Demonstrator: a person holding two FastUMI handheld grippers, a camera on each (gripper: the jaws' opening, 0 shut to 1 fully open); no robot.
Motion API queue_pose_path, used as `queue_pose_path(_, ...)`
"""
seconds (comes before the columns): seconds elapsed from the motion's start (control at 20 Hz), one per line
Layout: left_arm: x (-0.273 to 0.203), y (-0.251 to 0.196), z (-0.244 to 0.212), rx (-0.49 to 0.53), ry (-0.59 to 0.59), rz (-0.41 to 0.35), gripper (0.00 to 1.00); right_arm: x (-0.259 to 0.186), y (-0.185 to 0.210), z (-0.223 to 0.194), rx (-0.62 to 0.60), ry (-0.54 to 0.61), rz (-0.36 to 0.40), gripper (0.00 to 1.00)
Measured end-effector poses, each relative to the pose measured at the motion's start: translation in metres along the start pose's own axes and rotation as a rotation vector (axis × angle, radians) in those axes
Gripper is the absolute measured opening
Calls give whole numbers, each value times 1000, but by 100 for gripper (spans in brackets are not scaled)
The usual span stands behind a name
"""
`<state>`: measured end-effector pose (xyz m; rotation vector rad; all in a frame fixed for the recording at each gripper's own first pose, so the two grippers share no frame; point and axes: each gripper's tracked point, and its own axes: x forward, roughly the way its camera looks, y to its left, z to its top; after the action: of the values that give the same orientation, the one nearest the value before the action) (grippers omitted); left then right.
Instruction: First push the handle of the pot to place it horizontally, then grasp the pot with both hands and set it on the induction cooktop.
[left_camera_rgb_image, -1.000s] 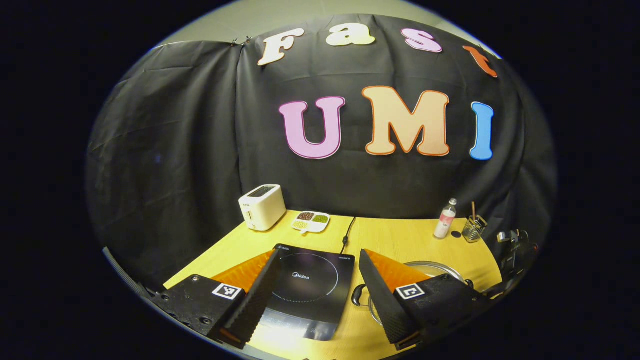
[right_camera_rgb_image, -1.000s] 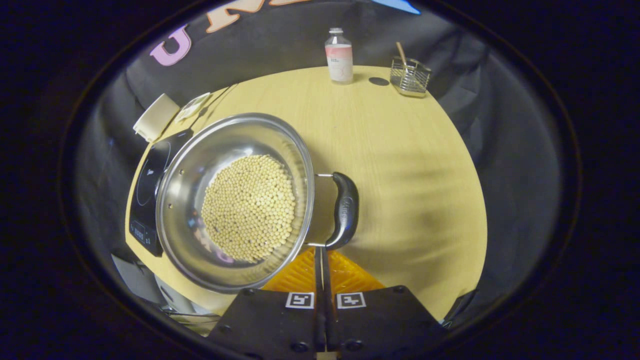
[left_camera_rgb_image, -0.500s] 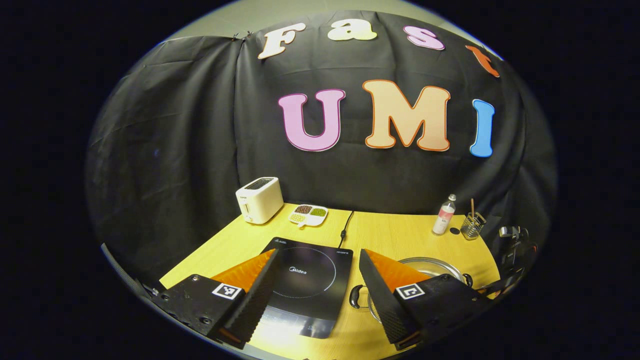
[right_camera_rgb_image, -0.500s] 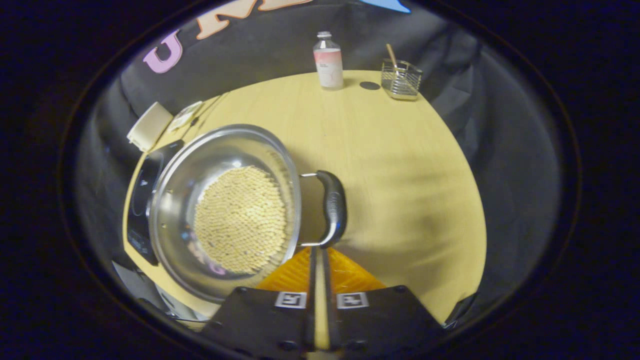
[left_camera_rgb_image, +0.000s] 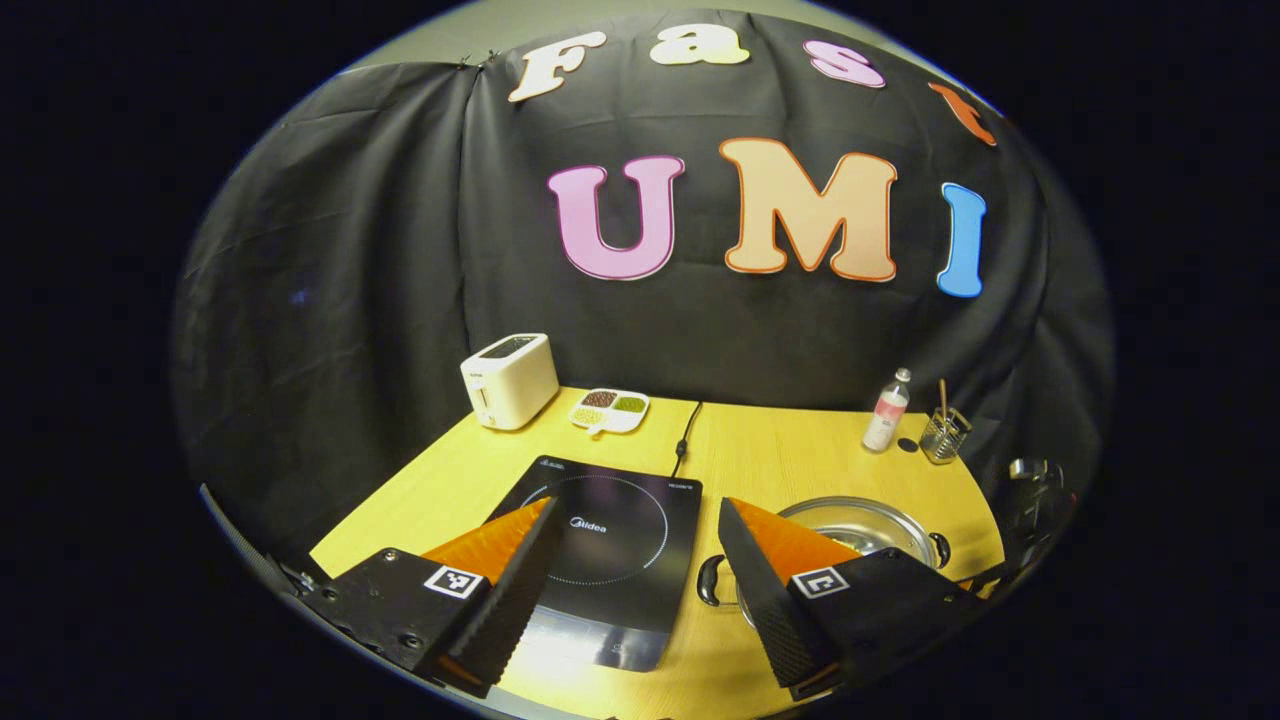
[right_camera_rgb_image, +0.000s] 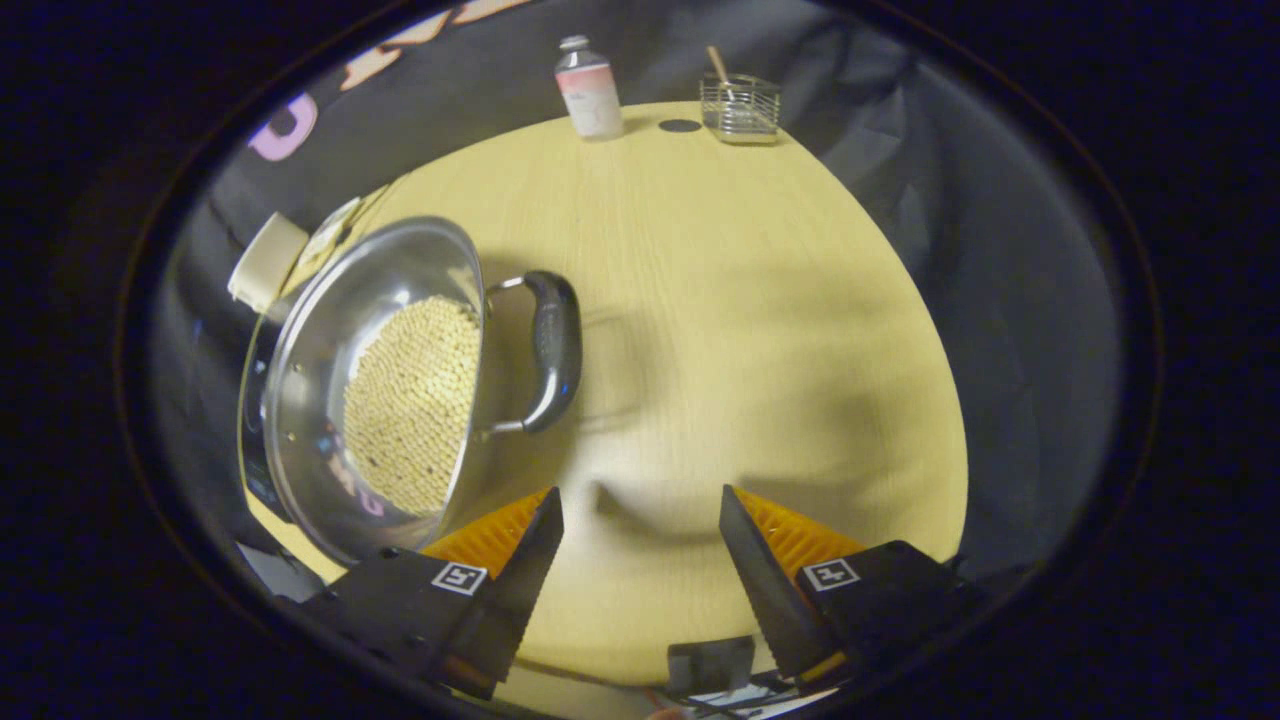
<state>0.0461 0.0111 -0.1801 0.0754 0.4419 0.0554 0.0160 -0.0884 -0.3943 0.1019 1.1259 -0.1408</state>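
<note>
A stainless pot (right_camera_rgb_image: 375, 375) holding pale beans (right_camera_rgb_image: 412, 400) sits on the wooden table (right_camera_rgb_image: 720, 300), just beside the black induction cooktop (left_camera_rgb_image: 610, 545). In the right gripper view its black side handle (right_camera_rgb_image: 555, 350) faces the right gripper (right_camera_rgb_image: 640, 570), whose fingers are spread wide and hold nothing. At the table's far edge stand a bottle (right_camera_rgb_image: 590, 75) and a wire holder (right_camera_rgb_image: 742, 100). The left gripper view shows the left gripper (left_camera_rgb_image: 635, 575), fingers likewise apart over the cooktop, plus a white toaster (left_camera_rgb_image: 508, 380), a divided dish of beans (left_camera_rgb_image: 610, 408) and the cooktop's cord (left_camera_rgb_image: 688, 440).
</note>
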Motion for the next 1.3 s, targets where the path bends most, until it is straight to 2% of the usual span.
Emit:
queue_pose_path(0.15, 9, -9, -10, 7, 32, -31, 96, -20, 7, 14, 37, -27, 40, 94)
queue_pose_path(0.45, 26, -31, -23, 7, 89, -96, 96, -50, 24, 44, 46, -71, 99, 94)
queue_pose_path(0.5, 31, -37, -26, 7, 104, -112, 97, -53, 29, 50, 48, -77, 114, 98)
queue_pose_path(0.55, 35, -43, -32, 2, 127, -126, 97, -56, 33, 55, 47, -79, 126, 94)
queue_pose_path(0.7, 48, -60, -54, -14, 205, -178, 97, -46, 43, 62, 18, -65, 134, 94)
queue_pose_path(0.95, 79, -67, -102, 22, 342, -191, 97, -16, 53, 67, -28, -25, 126, 94)
queue_pose_path(1.0, 83, -68, -112, 28, 371, -196, 97, -9, 54, 67, -33, -14, 124, 99)
queue_pose_path(1.05, 87, -69, -120, 31, 397, -200, 97, -4, 54, 66, -38, -2, 118, 94)
queue_pose_path(1.2, 94, -77, -138, 16, 461, -228, 98, 11, 54, 67, -47, 30, 115, 94)
queue_pose_path(1.25, 96, -79, -142, 12, 484, -231, 97, 15, 55, 65, -48, 40, 114, 99)
queue_pose_path(1.3, 98, -79, -148, 14, 506, -232, 97, 18, 54, 65, -49, 50, 113, 99)
